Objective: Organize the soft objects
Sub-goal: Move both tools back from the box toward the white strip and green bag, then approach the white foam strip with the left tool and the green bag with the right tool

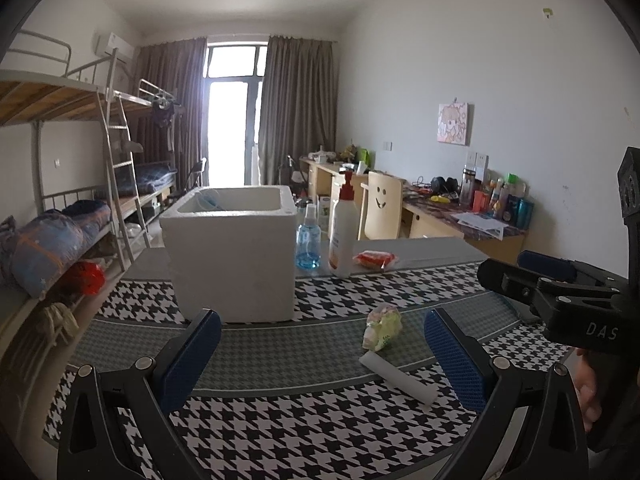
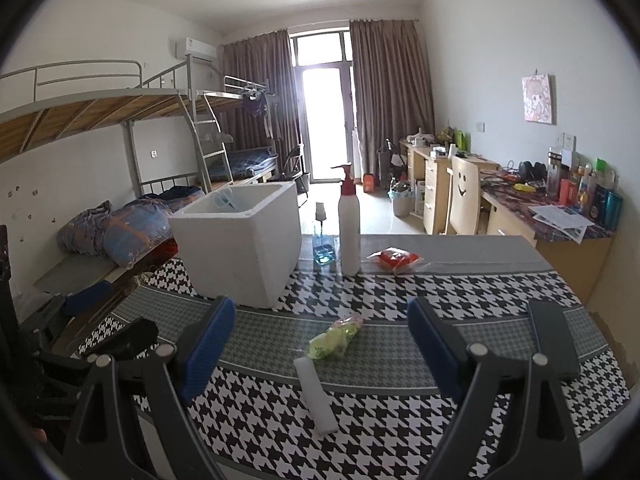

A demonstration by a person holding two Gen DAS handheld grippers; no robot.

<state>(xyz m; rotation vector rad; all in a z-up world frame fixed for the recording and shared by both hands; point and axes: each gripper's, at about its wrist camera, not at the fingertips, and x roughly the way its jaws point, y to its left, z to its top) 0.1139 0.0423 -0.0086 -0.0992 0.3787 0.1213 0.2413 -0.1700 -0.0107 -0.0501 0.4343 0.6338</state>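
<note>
A white foam box (image 1: pixel 234 256) (image 2: pixel 240 240) stands open-topped on the houndstooth tablecloth, with something pale blue inside. A small green-and-pink soft packet (image 1: pixel 382 328) (image 2: pixel 334 338) lies in front of it, and a white foam stick (image 1: pixel 398 378) (image 2: pixel 316 394) lies nearer me. A red packet (image 1: pixel 376 260) (image 2: pixel 396 260) lies farther back. My left gripper (image 1: pixel 322 352) is open and empty above the cloth, left of the packet. My right gripper (image 2: pixel 322 340) is open and empty, its fingers on either side of the packet and stick; it also shows at the right of the left wrist view (image 1: pixel 520 270).
A white pump bottle with a red top (image 1: pixel 343 236) (image 2: pixel 349 232) and a blue spray bottle (image 1: pixel 308 240) (image 2: pixel 323 240) stand beside the box. Bunk beds (image 1: pixel 60 200) line the left wall. Desks and a chair (image 2: pixel 464 200) line the right wall.
</note>
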